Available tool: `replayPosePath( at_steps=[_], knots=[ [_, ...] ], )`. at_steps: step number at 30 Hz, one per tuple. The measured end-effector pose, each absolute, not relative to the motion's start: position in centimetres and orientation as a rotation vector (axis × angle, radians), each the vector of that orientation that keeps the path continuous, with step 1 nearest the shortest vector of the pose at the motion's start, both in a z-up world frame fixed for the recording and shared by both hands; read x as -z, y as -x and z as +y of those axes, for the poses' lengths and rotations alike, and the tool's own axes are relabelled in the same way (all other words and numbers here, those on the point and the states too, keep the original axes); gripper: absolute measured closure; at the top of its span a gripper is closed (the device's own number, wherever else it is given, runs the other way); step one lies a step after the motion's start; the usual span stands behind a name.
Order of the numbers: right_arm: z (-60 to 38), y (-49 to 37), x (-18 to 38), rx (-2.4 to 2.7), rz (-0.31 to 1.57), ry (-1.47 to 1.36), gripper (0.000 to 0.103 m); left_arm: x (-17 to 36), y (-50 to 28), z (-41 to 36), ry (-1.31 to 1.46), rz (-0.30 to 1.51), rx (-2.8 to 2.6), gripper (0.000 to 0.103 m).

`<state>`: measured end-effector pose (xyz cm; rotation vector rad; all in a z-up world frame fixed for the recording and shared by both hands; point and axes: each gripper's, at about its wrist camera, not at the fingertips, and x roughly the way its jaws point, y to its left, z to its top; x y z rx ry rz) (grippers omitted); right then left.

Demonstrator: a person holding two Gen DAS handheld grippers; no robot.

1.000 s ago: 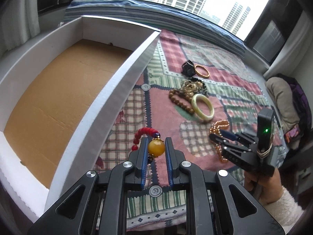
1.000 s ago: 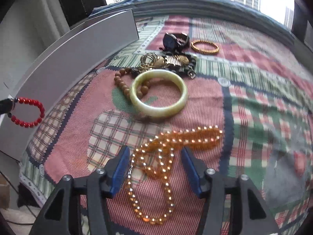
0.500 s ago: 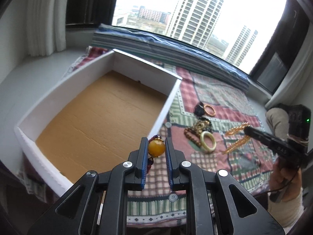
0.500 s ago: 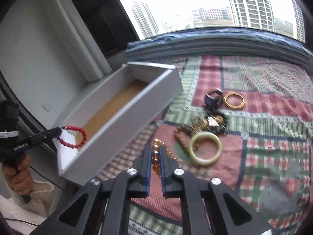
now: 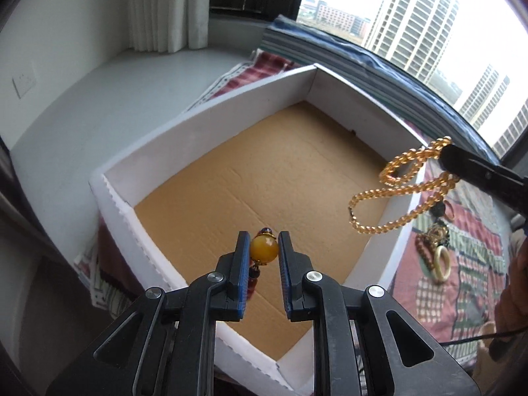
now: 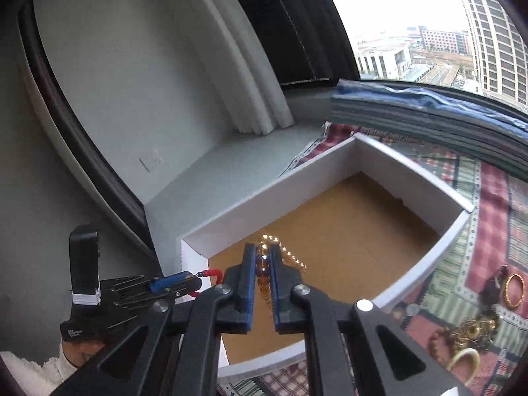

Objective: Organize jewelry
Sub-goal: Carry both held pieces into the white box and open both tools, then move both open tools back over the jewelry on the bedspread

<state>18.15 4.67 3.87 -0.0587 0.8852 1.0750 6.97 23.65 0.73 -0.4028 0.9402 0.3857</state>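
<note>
My left gripper point(image 5: 263, 253) is shut on the big amber bead of a red bead bracelet point(image 5: 263, 253) and hangs over the near part of the white box point(image 5: 198, 125) with a brown cardboard floor. The red beads point(image 6: 213, 272) show beside that gripper point(image 6: 193, 279) in the right wrist view. My right gripper point(image 6: 263, 265) is shut on an orange bead necklace point(image 6: 262, 275), held above the box. From the left wrist view the necklace point(image 5: 401, 181) dangles in loops from the right gripper over the box's right wall.
More jewelry lies on the plaid cloth point(image 5: 462, 297) right of the box: a pale green bangle point(image 5: 440, 260), brown beads point(image 5: 422, 247), a gold bangle point(image 6: 514, 290), a dark watch point(image 6: 495, 283) and a gold tangle point(image 6: 475, 330). A folded blanket point(image 6: 429, 109) lines the window.
Both grippers swung left from the cloth to above the box. The right gripper closed on the orange necklace, lifted it off the cloth and carried it over the box.
</note>
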Motion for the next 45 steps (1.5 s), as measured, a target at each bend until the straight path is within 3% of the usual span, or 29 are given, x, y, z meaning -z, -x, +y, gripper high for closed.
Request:
replayPosePath(
  at_steps=[6,7,8,9,10,12,18,30,43,45],
  knots=[
    [8.2,-16.8,2.5,-1.052,0.995,0.131,0.094,2.0,-6.7,23.4,0.420,1.011,-0.396,0.084],
    [8.0,-16.8,3.0,-1.038,0.997,0.133,0.092,2.0,-6.5,23.2,0.417,1.009,-0.404,0.069],
    [8.0,-16.7,3.2,-1.016,0.994,0.143,0.092,2.0,-6.3,23.0,0.412,1.001,-0.411,0.045],
    [7.9,-16.8,3.3,-0.993,0.990,0.151,0.088,1.8,-6.0,22.8,0.407,0.982,-0.420,0.034],
    [7.5,-16.6,3.1,-0.971,0.986,0.148,0.072,1.5,-5.7,22.6,0.403,0.954,-0.427,0.024],
    [6.4,-16.3,2.5,-0.936,0.972,0.123,0.046,0.8,-5.1,21.9,0.396,0.911,-0.415,0.024],
    [0.9,-14.2,0.5,-0.834,0.895,0.144,0.033,-1.0,-5.1,18.1,0.385,0.853,-0.315,0.020],
    [-10.5,-10.1,-1.6,-0.550,0.685,0.219,0.025,-2.1,-5.6,7.5,0.282,0.841,-0.121,0.007],
    [-20.4,-9.0,3.5,-0.321,0.759,0.190,0.025,0.7,-5.1,0.3,0.111,0.842,-0.059,0.005],
    [-21.6,-9.0,4.4,-0.278,0.778,0.184,0.018,1.5,-5.2,0.1,0.107,0.865,-0.038,0.005]
  ],
)
